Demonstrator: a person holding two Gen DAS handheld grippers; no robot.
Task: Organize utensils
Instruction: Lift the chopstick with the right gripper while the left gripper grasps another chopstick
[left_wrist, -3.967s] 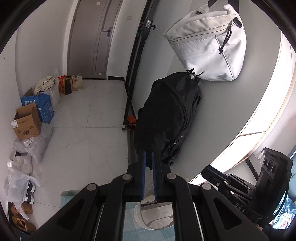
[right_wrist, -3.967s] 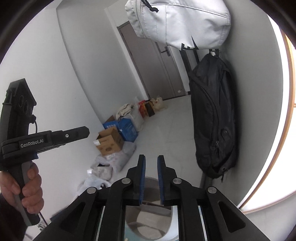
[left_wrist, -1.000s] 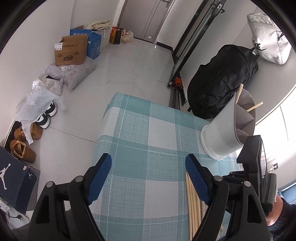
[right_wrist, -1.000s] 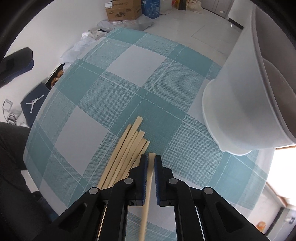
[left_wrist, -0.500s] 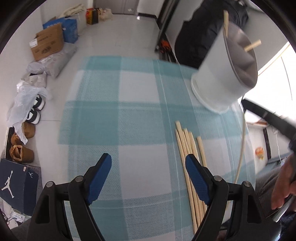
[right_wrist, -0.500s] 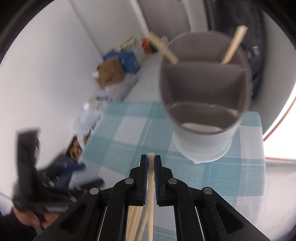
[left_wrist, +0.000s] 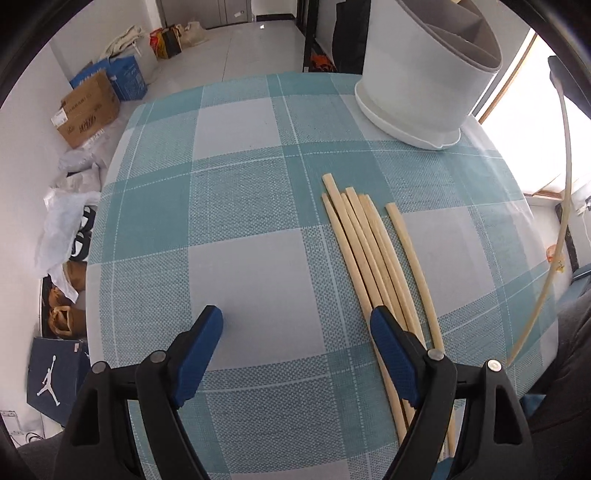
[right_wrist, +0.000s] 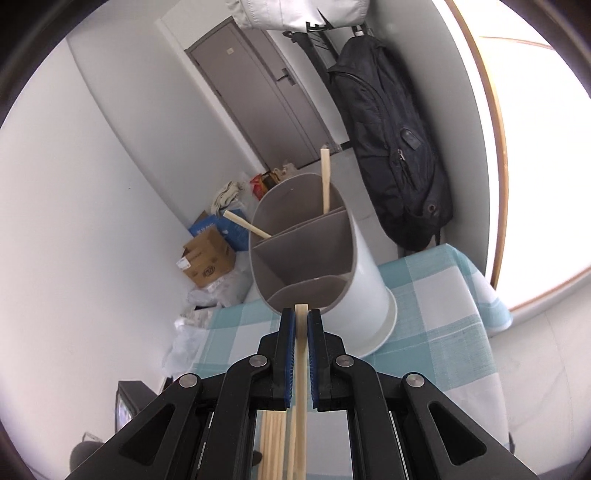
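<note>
Pinching one wooden chopstick (right_wrist: 301, 354) between its blue fingers (right_wrist: 290, 354), the right gripper (right_wrist: 301, 325) is pointing at the near rim of the white utensil holder (right_wrist: 365, 280). That holder is standing on the checked desk (right_wrist: 436, 295) and showing three grey compartments; two chopsticks (right_wrist: 325, 181) are leaning in the farthest one, each against a different side. Spreading its fingers (left_wrist: 391, 354) wide with nothing between them, the left gripper (left_wrist: 295, 354) is hanging over the desk (left_wrist: 240, 206). Six loose chopsticks (left_wrist: 369, 254) are lying side by side on the cloth, five bunched and one slightly apart, running under its right finger. Near that view's right edge, the held chopstick (left_wrist: 557, 251) is hanging in the air. Beyond the desk, a black backpack (right_wrist: 388, 140) is hanging on the wall.
</note>
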